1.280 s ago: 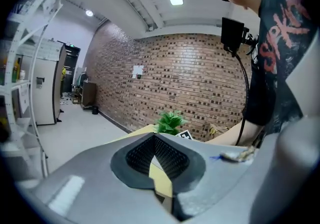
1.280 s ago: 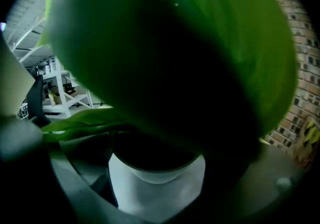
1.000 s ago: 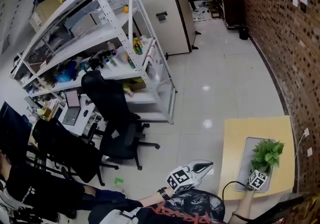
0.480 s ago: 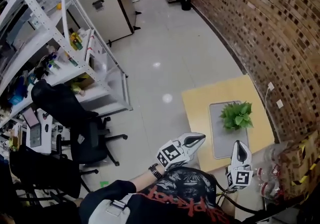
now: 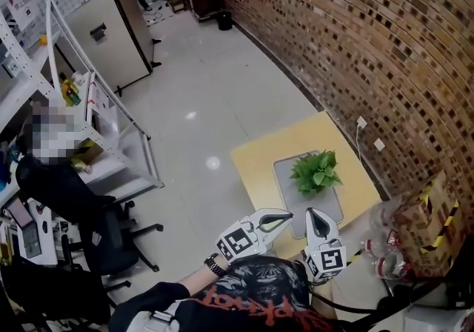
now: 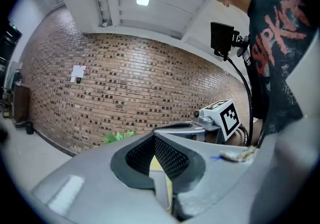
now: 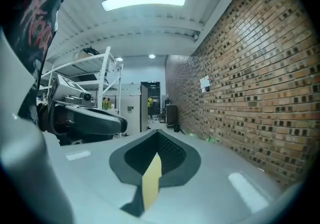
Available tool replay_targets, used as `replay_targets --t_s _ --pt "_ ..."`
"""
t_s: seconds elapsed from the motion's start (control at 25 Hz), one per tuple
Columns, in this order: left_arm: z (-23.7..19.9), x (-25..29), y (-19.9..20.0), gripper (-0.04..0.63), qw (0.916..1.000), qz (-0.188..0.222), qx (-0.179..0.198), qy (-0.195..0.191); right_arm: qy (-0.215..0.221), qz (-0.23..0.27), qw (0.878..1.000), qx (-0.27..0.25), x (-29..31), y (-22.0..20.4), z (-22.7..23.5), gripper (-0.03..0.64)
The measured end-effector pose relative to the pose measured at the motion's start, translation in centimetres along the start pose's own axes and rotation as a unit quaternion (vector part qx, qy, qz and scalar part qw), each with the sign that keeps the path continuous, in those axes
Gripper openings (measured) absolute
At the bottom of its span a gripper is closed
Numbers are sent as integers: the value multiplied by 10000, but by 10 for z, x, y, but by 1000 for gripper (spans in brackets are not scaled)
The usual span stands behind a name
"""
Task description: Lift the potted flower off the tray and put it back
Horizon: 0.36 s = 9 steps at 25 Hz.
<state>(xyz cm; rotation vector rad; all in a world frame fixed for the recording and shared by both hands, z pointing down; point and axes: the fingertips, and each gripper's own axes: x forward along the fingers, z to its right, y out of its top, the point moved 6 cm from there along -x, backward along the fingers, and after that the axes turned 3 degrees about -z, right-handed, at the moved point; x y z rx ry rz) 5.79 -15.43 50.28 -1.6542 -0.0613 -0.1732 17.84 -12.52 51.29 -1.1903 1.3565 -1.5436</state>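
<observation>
The potted flower [image 5: 316, 172], a small green leafy plant, stands on the grey tray [image 5: 289, 175] on the yellow table [image 5: 255, 164] by the brick wall. Both grippers hover short of the table's near edge, close to the person's chest and apart from the plant. My left gripper [image 5: 287, 214] is shut and holds nothing. My right gripper [image 5: 311, 214] beside it is also shut and empty. The left gripper view shows its shut jaws [image 6: 152, 136], the leaves [image 6: 117, 137] beyond and the right gripper [image 6: 175, 128] alongside. In the right gripper view the jaws [image 7: 157, 133] meet, with leaves [image 7: 212, 140] far off.
A brick wall [image 5: 385, 64] runs behind the table. A clear bag of bottles [image 5: 381, 238] and a box with hazard tape [image 5: 429, 223] sit at the right. White shelving [image 5: 89, 101], black office chairs [image 5: 67, 197] and a beige cabinet [image 5: 104, 34] stand at the left across bare floor.
The head view has swung toward the brick wall and the table. My right gripper has risen from the tray's near end and drawn back beside the left, which also rose.
</observation>
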Motion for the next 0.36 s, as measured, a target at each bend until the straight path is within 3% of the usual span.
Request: replay_targets --t_s 0.2,0.36 --pt "-5 -9 1 3 9997 27 -33 227 185 96 9998 -74 17 7 -3 0" --pt "-4 13 -4 4 9998 79 -93 140 45 111 9998 -155 10 9 20 0"
